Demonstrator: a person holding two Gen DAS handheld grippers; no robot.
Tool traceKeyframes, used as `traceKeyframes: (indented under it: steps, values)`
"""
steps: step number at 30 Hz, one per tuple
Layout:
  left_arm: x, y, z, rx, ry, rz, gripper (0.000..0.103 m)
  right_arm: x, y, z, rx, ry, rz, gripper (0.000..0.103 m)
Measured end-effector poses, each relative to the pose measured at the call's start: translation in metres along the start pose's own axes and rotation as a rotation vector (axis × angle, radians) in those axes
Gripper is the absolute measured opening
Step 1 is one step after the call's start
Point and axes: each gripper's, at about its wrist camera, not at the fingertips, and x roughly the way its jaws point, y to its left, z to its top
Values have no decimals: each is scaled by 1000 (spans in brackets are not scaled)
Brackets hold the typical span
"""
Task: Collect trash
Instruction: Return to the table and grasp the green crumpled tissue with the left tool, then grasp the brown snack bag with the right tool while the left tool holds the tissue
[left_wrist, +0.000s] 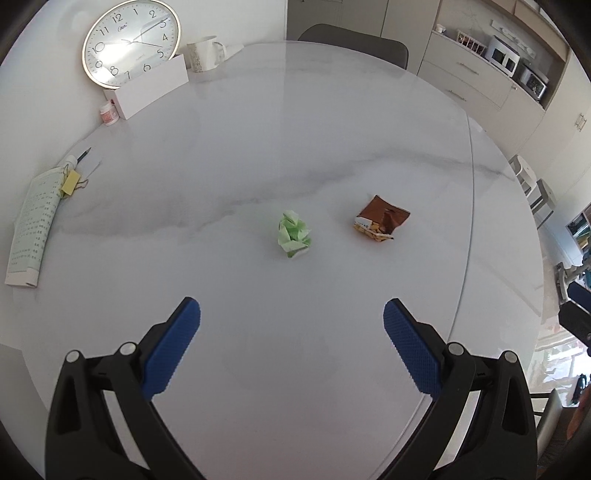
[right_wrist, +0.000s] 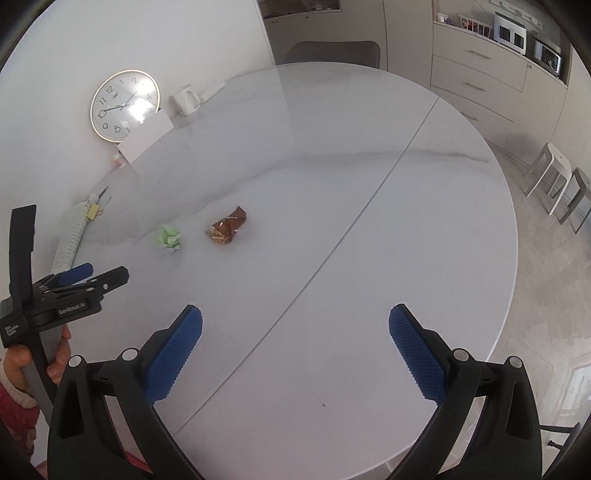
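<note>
A crumpled green paper ball lies mid-table, straight ahead of my left gripper, which is open and empty above the table. A crumpled brown snack wrapper lies just right of the ball. In the right wrist view the green ball and brown wrapper lie far ahead to the left. My right gripper is open and empty over the table's near side. The left gripper shows at the left edge of that view, held in a hand.
A white marble round table with a seam. At its left edge: a wall clock, white box, mug, small jar, booklet with yellow clip, pen. A chair behind, stools at right.
</note>
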Motion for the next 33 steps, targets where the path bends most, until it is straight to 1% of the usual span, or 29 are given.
traceKeyframes:
  steps: [3, 5, 7, 12, 15, 16, 20, 22, 26, 27, 28, 30, 33]
  values:
    - [23, -1, 12, 22, -11, 3, 95, 18, 12, 16, -28, 21, 5, 101]
    - [37, -3, 19, 32, -4, 8, 93, 31, 18, 25, -49, 33, 14, 101]
    - [52, -2, 27, 26, 17, 16, 85, 44, 24, 34, -62, 51, 17, 101]
    - [84, 0, 43, -6, 69, 9, 77, 75, 36, 53, -84, 93, 43, 101]
    - [98, -1, 48, -15, 101, 10, 68, 91, 41, 60, -99, 118, 51, 101]
    - [102, -2, 49, -17, 108, 14, 66, 95, 43, 61, -99, 126, 51, 101]
    - [111, -2, 52, -40, 122, 20, 64, 110, 50, 65, -104, 158, 62, 101]
    - [113, -4, 53, -44, 130, 17, 56, 113, 52, 66, -105, 166, 56, 101]
    - [116, -8, 54, -28, 127, 31, 55, 116, 53, 68, -102, 173, 52, 101]
    - [116, -8, 54, -28, 126, 32, 51, 117, 53, 69, -102, 173, 51, 101]
    - [116, -8, 55, -26, 122, 35, 44, 117, 53, 69, -100, 174, 50, 101]
    - [116, -10, 54, -15, 117, 40, 34, 117, 53, 69, -96, 177, 48, 101]
    - [113, -5, 53, -16, 108, 29, 33, 123, 56, 67, -90, 189, 54, 101]
